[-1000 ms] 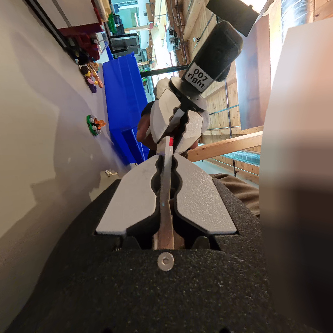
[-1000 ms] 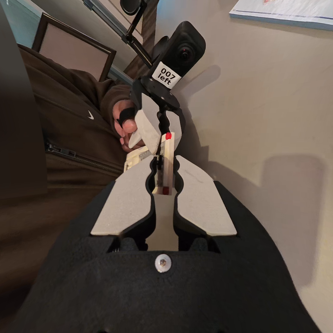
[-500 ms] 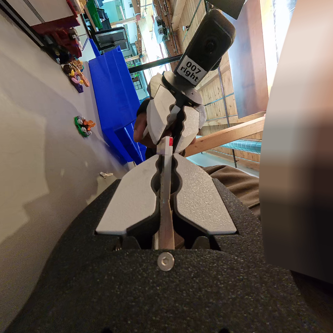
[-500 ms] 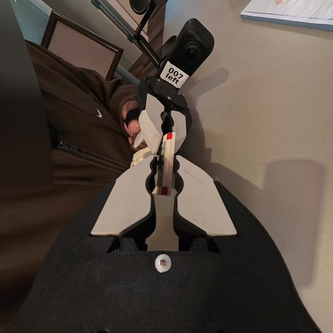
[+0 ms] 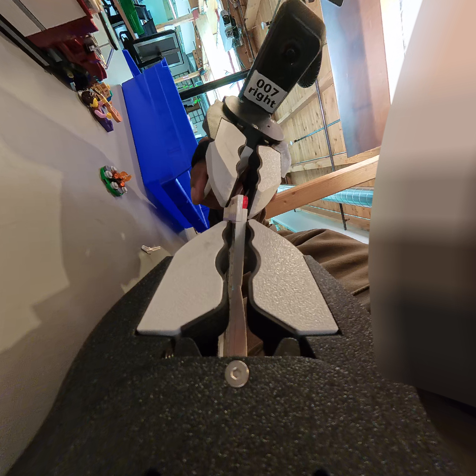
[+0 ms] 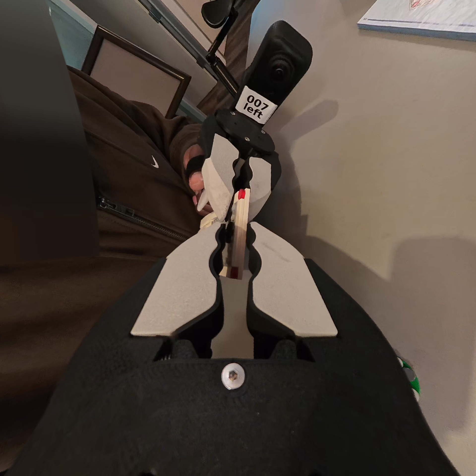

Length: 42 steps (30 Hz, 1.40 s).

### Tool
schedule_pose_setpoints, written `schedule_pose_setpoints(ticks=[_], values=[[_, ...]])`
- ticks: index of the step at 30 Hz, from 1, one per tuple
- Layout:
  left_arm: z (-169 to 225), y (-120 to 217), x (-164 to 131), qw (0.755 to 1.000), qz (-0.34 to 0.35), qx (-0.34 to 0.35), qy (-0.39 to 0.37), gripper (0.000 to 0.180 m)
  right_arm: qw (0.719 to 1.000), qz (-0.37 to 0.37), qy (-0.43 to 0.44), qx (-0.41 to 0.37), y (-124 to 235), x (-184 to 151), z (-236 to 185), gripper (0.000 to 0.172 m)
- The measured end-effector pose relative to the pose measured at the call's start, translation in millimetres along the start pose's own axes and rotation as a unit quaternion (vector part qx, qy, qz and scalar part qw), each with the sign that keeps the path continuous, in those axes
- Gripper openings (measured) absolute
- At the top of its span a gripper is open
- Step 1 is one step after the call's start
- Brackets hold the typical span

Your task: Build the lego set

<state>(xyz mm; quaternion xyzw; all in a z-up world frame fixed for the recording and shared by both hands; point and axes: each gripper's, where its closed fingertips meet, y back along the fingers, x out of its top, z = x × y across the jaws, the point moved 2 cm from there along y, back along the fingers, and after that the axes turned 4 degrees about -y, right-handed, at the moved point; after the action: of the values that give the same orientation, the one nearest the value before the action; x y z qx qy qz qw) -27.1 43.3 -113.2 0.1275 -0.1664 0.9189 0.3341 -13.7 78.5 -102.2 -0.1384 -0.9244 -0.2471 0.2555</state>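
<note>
I see blue bin (image 5: pixel 159 144) on table (image 5: pixel 38 206), contents hidden; left gripper (image 5: pixel 237 226) and right gripper (image 6: pixel 235 226) face each other tip to tip, both clamped on same white brick plate (image 6: pixel 240 231), red stud (image 6: pixel 241 194) at its end; green brick disc (image 5: pixel 114 179) lies near bin.

Bright window glare upper right, dim shadowed tabletop, fisheye-warped edges, blurred side patches.

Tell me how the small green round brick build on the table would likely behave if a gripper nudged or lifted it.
The green round brick build looks flat-based and low, so it would probably slide on the smooth table rather than tip or roll. Its orange pieces and grey studs on top look small and clipped on, so a hard pinch might pop them off. Probably light and stiff.
</note>
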Motion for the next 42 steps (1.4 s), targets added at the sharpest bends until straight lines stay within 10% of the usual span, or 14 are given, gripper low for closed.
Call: schedule_pose_setpoints(ticks=[24,42], values=[[-3.3,-0.8,2.3,1.000,0.014,-0.004,0.019,0.010,0.999,0.019,0.039,-0.031,1.5,1.2,0.5,0.014],[-21.9,13.2,22.5,0.993,0.086,0.036,0.071,0.009,0.966,0.136,0.075,-0.205,10.8,-8.3,19.7,0.036]])
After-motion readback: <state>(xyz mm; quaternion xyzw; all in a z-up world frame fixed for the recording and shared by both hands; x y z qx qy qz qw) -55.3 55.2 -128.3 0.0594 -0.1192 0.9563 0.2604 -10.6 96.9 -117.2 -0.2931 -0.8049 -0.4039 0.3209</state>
